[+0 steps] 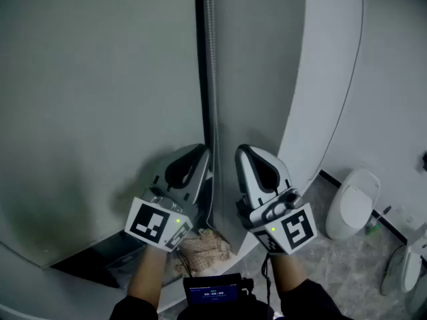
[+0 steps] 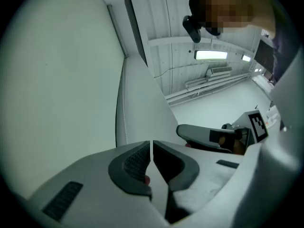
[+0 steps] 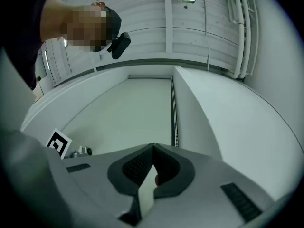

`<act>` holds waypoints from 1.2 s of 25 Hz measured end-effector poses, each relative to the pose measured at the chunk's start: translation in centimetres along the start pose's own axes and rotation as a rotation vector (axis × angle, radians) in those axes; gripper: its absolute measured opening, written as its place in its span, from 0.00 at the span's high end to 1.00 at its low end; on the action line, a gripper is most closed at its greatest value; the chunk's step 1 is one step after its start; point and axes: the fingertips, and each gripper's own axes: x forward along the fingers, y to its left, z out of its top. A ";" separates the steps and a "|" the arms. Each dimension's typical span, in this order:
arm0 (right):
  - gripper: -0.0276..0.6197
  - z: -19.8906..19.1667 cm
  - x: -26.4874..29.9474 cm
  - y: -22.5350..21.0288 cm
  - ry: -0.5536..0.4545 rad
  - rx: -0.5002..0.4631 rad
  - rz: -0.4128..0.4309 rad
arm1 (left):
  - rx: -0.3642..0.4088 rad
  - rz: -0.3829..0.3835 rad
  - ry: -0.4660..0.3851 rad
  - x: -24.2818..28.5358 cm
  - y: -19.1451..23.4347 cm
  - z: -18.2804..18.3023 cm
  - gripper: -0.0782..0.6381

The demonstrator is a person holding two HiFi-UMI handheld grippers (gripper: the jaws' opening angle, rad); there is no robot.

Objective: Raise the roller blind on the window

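Window wall (dim, greyish): one lowered pale grey fabric roller blind (image 1: 100, 79) fills the left. One silver bead chain (image 1: 212, 59) runs vertically at its right edge, between two grippers. Left gripper (image 1: 200, 153) sits just beside it, nearer; right gripper (image 1: 241, 155) slightly right. Both are closed, left to a slit, empty.

Roller blind (image 1: 100, 99): plain pale grey-green, no pattern that I can see.
Bead chain (image 1: 211, 79): silvery, finely beaded.
My left gripper (image 1: 200, 149): whitish-grey shell, dark grey textured pads.
My right gripper (image 1: 241, 151): same whitish-grey with dark pads.
Marker cubes (image 1: 155, 224): black squares on white.
Cloth (image 1: 203, 249): beige, checked.
Floor (image 1: 347, 265): mottled grey.
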 end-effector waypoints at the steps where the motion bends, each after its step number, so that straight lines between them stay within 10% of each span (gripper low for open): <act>1: 0.94 0.2 0.2 0.1 -0.001 0.000 -0.004 | 0.012 0.003 0.007 0.1 0.1 0.3 0.87; 19: 0.94 -0.8 -2.2 1.6 0.103 -0.031 -0.127 | -0.084 0.008 0.117 3.7 3.1 -4.9 0.87; 30: 0.94 1.6 -6.6 -0.9 0.094 -0.046 -0.165 | 0.073 0.192 0.171 9.4 5.6 -5.1 0.80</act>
